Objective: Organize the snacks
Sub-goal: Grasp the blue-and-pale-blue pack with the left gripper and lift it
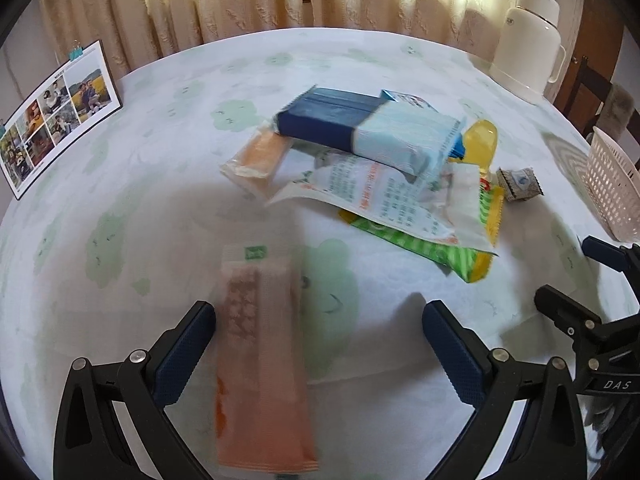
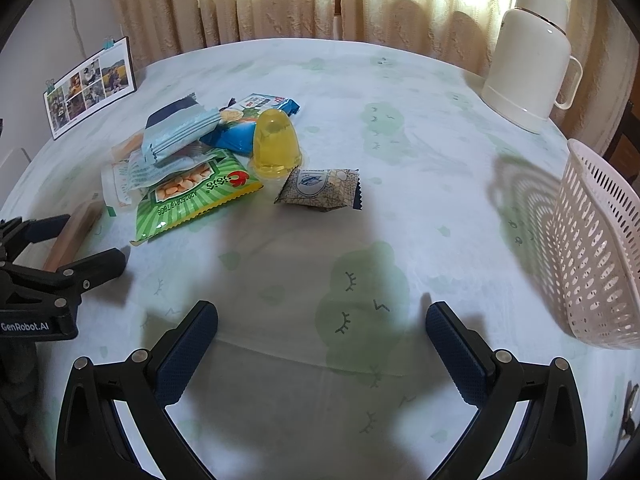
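Left gripper point(image 1: 320, 344) jaws wide apart, straddling long orange-and-white plastic snack packet point(image 1: 260, 356), blurred; contact unclear. Right gripper point(image 2: 322, 344) spread wide, empty. Heaped snack wrappers point(image 2: 188, 160) lie beyond; white perforated plastic basket point(image 2: 600, 256) right.

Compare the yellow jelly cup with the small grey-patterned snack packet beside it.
The yellow jelly cup is a clear, rigid dome standing with its wide rim down; the grey-patterned snack packet is an opaque wrapper with crimped ends, lying low. The cup sits against the green snack bag; the packet lies apart from the pile. Both rest on the tablecloth, ungrasped.
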A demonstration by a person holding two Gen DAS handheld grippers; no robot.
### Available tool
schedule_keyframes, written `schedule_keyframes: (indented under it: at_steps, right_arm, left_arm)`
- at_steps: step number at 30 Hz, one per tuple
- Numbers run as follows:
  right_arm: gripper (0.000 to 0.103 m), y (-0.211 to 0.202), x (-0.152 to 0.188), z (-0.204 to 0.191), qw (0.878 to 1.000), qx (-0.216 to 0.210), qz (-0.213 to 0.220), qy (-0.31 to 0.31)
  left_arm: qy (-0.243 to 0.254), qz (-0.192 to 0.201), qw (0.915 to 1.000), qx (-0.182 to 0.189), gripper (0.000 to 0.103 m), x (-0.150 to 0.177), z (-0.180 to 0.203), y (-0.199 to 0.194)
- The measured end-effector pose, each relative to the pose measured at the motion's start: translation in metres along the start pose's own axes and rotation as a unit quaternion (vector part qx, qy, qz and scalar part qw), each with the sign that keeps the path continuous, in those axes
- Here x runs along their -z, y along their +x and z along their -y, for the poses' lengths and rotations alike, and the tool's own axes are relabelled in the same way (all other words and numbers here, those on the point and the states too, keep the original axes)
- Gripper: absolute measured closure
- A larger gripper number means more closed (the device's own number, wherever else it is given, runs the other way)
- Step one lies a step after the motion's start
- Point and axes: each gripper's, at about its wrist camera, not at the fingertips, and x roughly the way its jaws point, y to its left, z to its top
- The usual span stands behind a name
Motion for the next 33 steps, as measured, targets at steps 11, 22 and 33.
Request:
schedule_keyframes:
  at_steps: [11,22,33]
  right_arm:
    - [0.000,-0.001,0.000,-0.001,1.000,-0.002,0.000,-0.002]
    - [0.000,-0.001,0.000,-0.001,1.000,-0.001,-0.001,-0.002]
    - [0.000,-0.001,-0.001,-0.001,1.000,-0.008,0.003,0.000]
  left_arm:
    - [-0.033,0.034,0.9989,0.002,0.012,-0.034,-0.035,-0.020]
    - [-0.084,0.009,0.9942,0.066,0.012,-0.089,-0.022,-0.004]
    - [-0.127,-0.052,0.9888,0.058,0.012,-0.116,0.001,0.041]
